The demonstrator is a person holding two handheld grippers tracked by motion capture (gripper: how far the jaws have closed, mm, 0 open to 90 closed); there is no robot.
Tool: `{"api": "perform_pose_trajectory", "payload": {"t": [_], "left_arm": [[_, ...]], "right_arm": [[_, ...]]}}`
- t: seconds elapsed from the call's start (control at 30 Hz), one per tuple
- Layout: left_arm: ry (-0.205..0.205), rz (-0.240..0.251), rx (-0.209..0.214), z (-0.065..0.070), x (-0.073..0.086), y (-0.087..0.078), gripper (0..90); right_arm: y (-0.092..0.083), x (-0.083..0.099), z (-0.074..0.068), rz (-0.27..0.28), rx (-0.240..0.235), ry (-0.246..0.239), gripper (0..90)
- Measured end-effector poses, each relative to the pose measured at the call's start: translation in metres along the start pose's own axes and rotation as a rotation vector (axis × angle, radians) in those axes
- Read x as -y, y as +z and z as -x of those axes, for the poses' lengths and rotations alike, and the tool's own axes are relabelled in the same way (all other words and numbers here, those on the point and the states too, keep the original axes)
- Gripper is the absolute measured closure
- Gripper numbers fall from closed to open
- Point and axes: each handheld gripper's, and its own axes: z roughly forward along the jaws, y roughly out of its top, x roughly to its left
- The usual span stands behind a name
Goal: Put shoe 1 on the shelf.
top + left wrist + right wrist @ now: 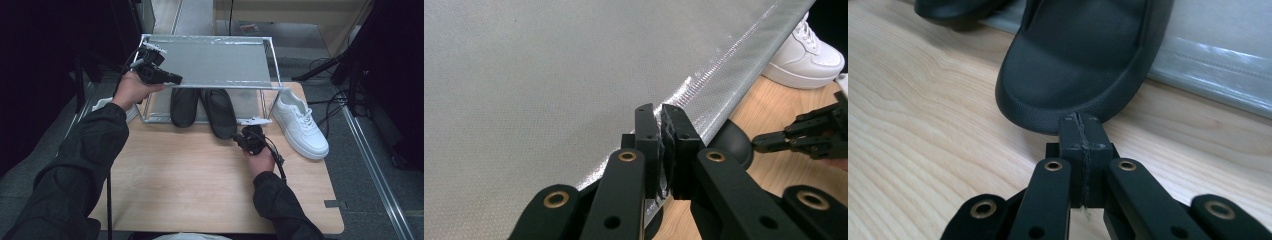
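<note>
High view: from above the person's side, looking forward and down on the wooden table and shoe rack. Left gripper view: very close above the rack's top shelf, facing along it toward the white shoe. Right gripper view: low over the tabletop, close to the black slipper. Both slipper and white shoe appear in the high view.

The table is pale wood with visible grain, smooth and matt. The shoe rack's shelf is finely woven grey fabric with a shiny foil-like edge. The black slipper looks rubbery, matt and faintly pebbled. The white sneaker appears smooth and leather-like.
</note>
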Motion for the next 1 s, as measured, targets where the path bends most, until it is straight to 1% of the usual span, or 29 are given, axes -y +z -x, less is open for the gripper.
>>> {"api": "perform_pose_trajectory", "payload": {"t": [0.13,0.27,0.33,0.43,0.57,0.67,0.77,0.9,0.93,1.0], "left_arm": [[0.001,0.0,0.0,0.0,0.0,0.0,86.4],[0.003,0.002,0.0,0.0,0.001,0.0,86.4],[0.004,0.003,-0.002,0.0,0.001,0.0,86.4],[-0.001,0.002,0.006,-0.001,0.001,0.0,86.4],[-0.003,0.004,0.009,-0.001,0.001,0.0,86.3],[0.003,0.004,-0.002,0.0,0.001,0.0,86.3],[0.002,0.004,-0.002,0.0,0.001,0.0,86.3],[-0.017,0.007,0.008,-0.001,0.001,0.0,86.4],[-0.011,0.003,0.006,-0.001,0.001,-0.001,86.4],[0.019,0.004,-0.016,0.002,0.001,-0.001,86.1]], "right_arm": [[0.008,-0.004,-0.004,0.009,0.004,0.009,90.0],[0.018,-0.01,-0.009,0.011,-0.007,0.031,90.0],[0.023,-0.014,-0.011,0.013,-0.012,0.03,90.0],[0.031,-0.02,-0.016,0.005,-0.009,0.023,90.0],[0.042,-0.027,-0.022,0.009,-0.01,0.032,90.0],[0.048,-0.032,-0.026,0.005,-0.013,0.033,90.0],[0.054,-0.036,-0.031,0.0,-0.014,0.026,90.0],[0.06,-0.039,-0.034,0.002,-0.029,0.028,90.0],[0.061,-0.04,-0.034,-0.003,-0.03,0.028,90.0],[0.062,-0.042,-0.034,-0.011,-0.031,0.015,90.0]]}}
